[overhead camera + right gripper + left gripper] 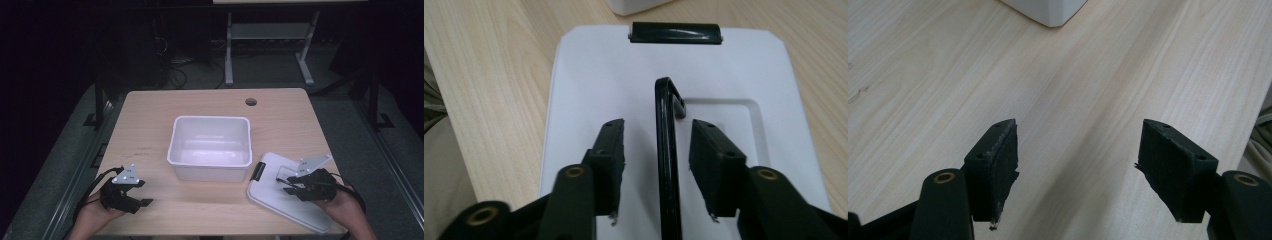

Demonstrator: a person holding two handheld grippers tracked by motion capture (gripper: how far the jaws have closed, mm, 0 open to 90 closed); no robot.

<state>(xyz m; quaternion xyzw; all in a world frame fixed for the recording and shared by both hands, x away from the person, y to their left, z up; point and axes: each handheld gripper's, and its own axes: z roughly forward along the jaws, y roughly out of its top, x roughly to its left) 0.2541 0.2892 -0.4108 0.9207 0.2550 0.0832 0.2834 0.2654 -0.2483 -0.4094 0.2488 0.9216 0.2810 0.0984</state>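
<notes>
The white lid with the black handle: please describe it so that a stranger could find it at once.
Start at the wooden table and find the open white tub in its middle. Right of the tub, lying flat near the front edge, is the lid; unlike the tub, it is a flat slab with a black handle, which the right gripper straddles.

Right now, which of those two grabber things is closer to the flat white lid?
The right gripper: its open jaws straddle the black handle on the white lid. The left gripper hovers over bare table, across the white bin.

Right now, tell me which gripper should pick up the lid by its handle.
Right. The right gripper already has its open jaws on either side of the lid's raised black handle. The left gripper is open over bare table, across the bin.
</notes>
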